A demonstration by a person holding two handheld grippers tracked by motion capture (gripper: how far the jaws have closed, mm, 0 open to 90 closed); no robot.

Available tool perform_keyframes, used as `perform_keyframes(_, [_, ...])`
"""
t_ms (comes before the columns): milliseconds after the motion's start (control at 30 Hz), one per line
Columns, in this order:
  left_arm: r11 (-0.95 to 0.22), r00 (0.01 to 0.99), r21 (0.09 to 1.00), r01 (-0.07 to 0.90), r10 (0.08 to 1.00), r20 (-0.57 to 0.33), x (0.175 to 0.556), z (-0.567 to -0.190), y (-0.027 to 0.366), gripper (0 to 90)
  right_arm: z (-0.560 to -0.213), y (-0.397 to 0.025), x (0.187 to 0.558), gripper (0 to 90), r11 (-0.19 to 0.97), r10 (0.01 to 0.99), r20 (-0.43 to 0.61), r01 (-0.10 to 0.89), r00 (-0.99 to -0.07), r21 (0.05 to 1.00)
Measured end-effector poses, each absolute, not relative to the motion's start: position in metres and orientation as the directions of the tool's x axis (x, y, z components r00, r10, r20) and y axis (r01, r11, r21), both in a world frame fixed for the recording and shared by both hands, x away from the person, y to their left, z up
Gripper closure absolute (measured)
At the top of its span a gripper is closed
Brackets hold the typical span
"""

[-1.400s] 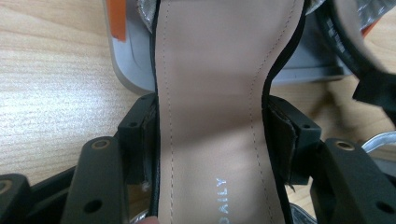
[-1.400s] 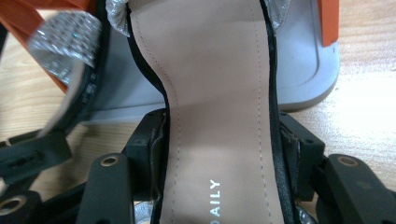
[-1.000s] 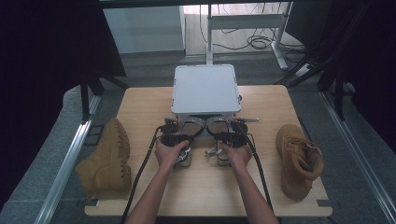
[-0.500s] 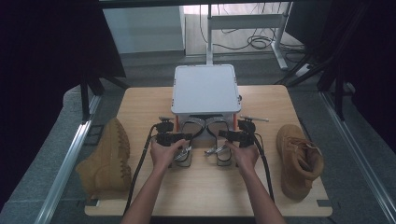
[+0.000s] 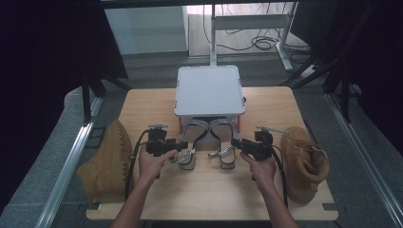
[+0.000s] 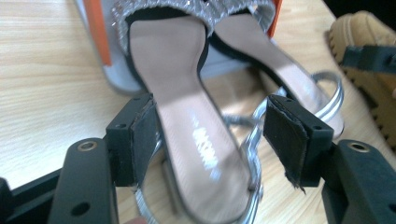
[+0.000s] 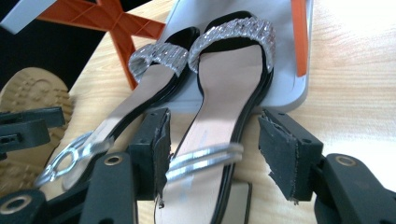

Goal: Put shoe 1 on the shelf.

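We see two silver-strapped black heeled sandals, the left sandal [image 5: 189, 142] and the right sandal [image 5: 222, 141], lying mid-table with toes under a white shelf [image 5: 208, 90]. Our left gripper [image 6: 210, 140] and right gripper [image 7: 212, 144] each straddle a heel, jaws wide, gripping nothing. Tan suede boots [image 5: 107, 161] flank them.

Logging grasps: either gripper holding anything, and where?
Nothing held. Left gripper and right gripper are open, fingers straddling the heel ends of the silver-strapped black sandals, not clamped.
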State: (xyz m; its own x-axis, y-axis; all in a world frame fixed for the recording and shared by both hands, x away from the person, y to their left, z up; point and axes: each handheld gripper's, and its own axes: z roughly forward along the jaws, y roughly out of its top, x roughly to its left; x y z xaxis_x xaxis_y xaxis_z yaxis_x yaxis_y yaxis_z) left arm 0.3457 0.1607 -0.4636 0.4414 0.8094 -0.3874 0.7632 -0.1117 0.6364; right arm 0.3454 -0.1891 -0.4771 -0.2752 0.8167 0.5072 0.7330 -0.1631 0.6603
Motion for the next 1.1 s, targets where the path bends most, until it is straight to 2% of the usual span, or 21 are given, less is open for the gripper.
perform_keyframes(367, [-0.176,0.494,0.651,0.739,0.798,-0.345,0.316,-0.474,0.174,33.9,-0.491,-0.196,0.318,42.7,-0.092,0.814,0.475,0.733,-0.335,0.675])
perform_keyframes(500, [-0.223,0.500,0.637,0.738,0.815,-0.293,0.305,-0.482,0.177,33.2,-0.497,-0.195,0.310,41.8,-0.059,0.817,0.456,0.736,-0.352,0.674])
perform_keyframes(667, [-0.218,0.503,0.639,0.737,0.809,-0.304,0.296,-0.488,0.182,33.0,-0.505,-0.191,0.301,39.2,-0.026,0.810,0.446,0.737,-0.381,0.675])
perform_keyframes(1100, [-0.261,0.523,0.630,0.732,0.807,-0.274,0.293,-0.510,0.161,31.8,-0.532,-0.168,0.299,30.2,0.032,0.824,0.391,0.722,-0.411,0.691])
